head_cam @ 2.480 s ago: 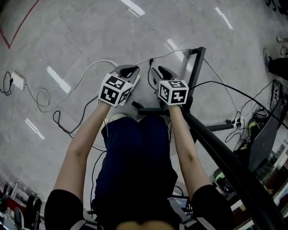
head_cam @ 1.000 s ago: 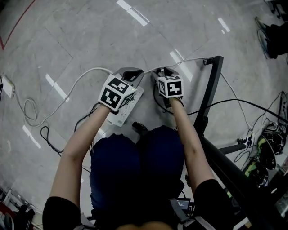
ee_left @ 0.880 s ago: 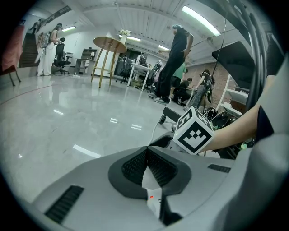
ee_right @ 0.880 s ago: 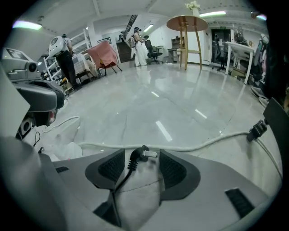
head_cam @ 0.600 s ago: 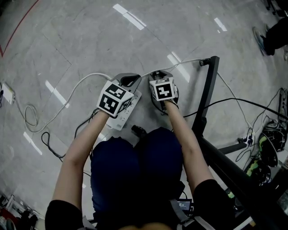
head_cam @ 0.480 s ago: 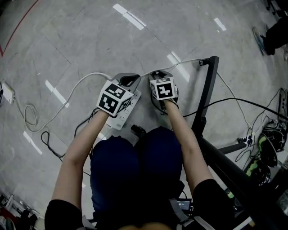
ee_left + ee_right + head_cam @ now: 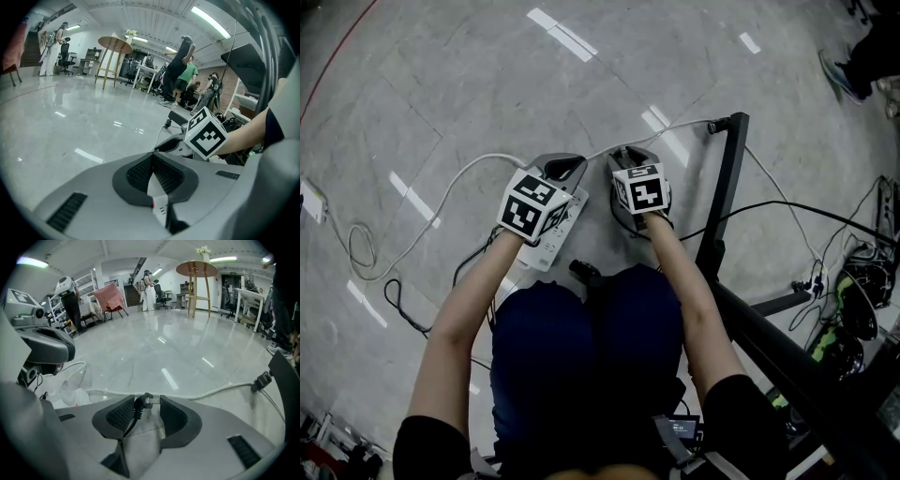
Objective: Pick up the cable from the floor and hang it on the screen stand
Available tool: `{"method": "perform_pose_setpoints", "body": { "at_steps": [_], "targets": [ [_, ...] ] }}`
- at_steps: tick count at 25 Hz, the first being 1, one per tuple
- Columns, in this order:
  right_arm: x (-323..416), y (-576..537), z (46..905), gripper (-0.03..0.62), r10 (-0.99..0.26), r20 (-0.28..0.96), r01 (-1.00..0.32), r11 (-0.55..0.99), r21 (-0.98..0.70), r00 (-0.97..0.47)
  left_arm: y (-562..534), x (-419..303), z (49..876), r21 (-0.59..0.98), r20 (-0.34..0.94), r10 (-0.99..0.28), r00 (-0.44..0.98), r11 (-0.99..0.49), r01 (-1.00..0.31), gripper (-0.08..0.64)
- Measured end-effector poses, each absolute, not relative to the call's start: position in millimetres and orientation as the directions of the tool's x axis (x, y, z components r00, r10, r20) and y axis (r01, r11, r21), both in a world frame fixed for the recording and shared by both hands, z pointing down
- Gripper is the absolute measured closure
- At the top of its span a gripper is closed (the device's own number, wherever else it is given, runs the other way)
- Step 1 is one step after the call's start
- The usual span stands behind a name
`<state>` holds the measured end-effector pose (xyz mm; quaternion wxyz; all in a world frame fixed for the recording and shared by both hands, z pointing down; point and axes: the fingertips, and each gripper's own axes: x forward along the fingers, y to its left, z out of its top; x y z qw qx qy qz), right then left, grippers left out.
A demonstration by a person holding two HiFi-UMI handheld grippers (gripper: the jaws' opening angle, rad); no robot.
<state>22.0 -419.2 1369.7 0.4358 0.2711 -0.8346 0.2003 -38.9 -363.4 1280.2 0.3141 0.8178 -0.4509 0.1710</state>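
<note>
Right gripper view showed my right gripper (image 7: 147,401), jaws just closing yet apart, round the angled plug (image 7: 139,404) of the black cable (image 7: 132,417), on the floor (image 7: 154,357) near the screen stand (image 7: 724,187). It looked light and limp (plug stiff), so I'd pinch the plug. My left gripper (image 7: 152,157) had its jaws together, empty.

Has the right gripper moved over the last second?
No. The right gripper keeps the same gap to the black stand post in the head view; only its jaws have just been closing, with the black plug between them.
</note>
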Motion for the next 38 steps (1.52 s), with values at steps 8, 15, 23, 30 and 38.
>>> {"method": "perform_pose_setpoints", "body": {
  "at_steps": [8,15,23,30,38],
  "targets": [
    [28.2,-414.2,1321.4,0.407,-0.304,0.816,-0.632,0.769,-0.094,-0.492,-354.4,-36.3,1246.1,0.368,0.577,-0.611,0.542,-0.397,-0.841,0.552],
    [16.5,-393.5,1231.2,0.408,-0.35,0.792,-0.667,0.739,-0.093,-0.499,-335.8,-48.9,1167.8,0.39,0.586,-0.611,0.532,-0.362,-0.847,0.552],
    [0.8,-378.9,1116.7,0.41,-0.383,0.764,-0.69,0.716,-0.109,-0.519,-312.0,-55.8,1070.0,0.433,0.583,-0.619,0.526,-0.312,-0.846,0.552],
    [-3.2,-364.9,1034.5,0.41,-0.386,0.759,-0.682,0.724,-0.104,-0.525,-298.8,-61.1,995.0,0.428,0.58,-0.634,0.511,-0.297,-0.854,0.552],
    [0.8,-338.2,944.6,0.41,-0.403,0.757,-0.691,0.717,-0.088,-0.514,-278.6,-65.6,910.7,0.41,0.588,-0.648,0.484,-0.277,-0.869,0.552]
  ]
}}
